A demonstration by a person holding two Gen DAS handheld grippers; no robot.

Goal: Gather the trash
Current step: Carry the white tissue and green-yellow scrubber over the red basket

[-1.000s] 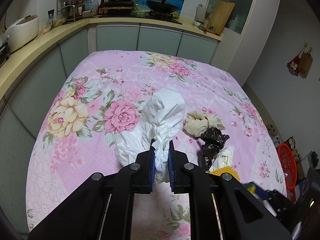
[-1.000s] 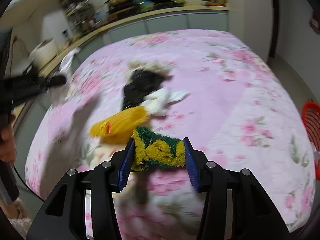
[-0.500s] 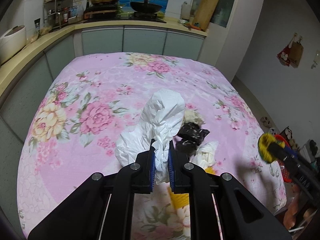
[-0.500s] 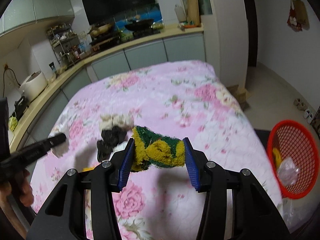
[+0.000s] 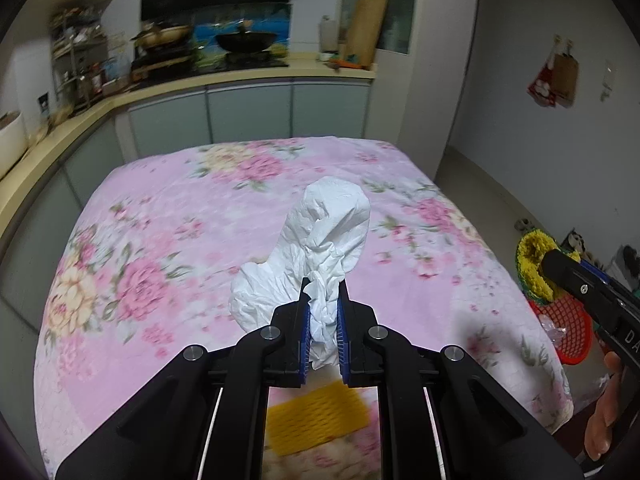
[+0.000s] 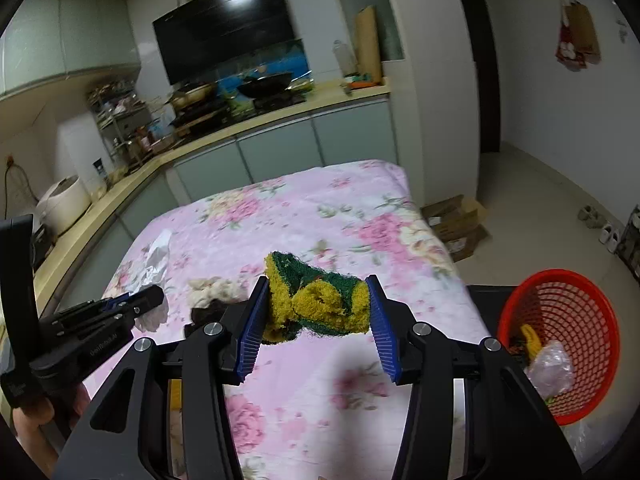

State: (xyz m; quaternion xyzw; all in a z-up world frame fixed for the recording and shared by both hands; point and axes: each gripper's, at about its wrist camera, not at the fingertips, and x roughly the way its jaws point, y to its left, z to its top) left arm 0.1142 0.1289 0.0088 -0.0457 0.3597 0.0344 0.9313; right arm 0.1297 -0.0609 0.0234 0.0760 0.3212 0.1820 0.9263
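Note:
My left gripper (image 5: 323,312) is shut on a crumpled white plastic bag (image 5: 320,236) and holds it above the floral table (image 5: 160,240). My right gripper (image 6: 316,320) is shut on a yellow-and-green scouring sponge (image 6: 316,304), held in the air above the table's right side; the sponge also shows in the left wrist view (image 5: 534,268). A red mesh basket (image 6: 580,320) stands on the floor to the right with some trash in it. A yellow foam net (image 5: 316,416) lies on the table under the left gripper. A beige wad (image 6: 212,290) and a black bag (image 6: 204,314) lie near the left gripper (image 6: 154,298).
A kitchen counter (image 6: 240,128) with pans and a rice cooker (image 6: 66,202) runs behind and left of the table. Cardboard boxes (image 6: 456,220) and shoes lie on the floor at the right. The red basket (image 5: 560,324) sits past the table's right edge.
Both grippers have risen and swung right. The right gripper has carried the sponge away from the trash pile toward the red basket. The left gripper still holds the white bag, now higher.

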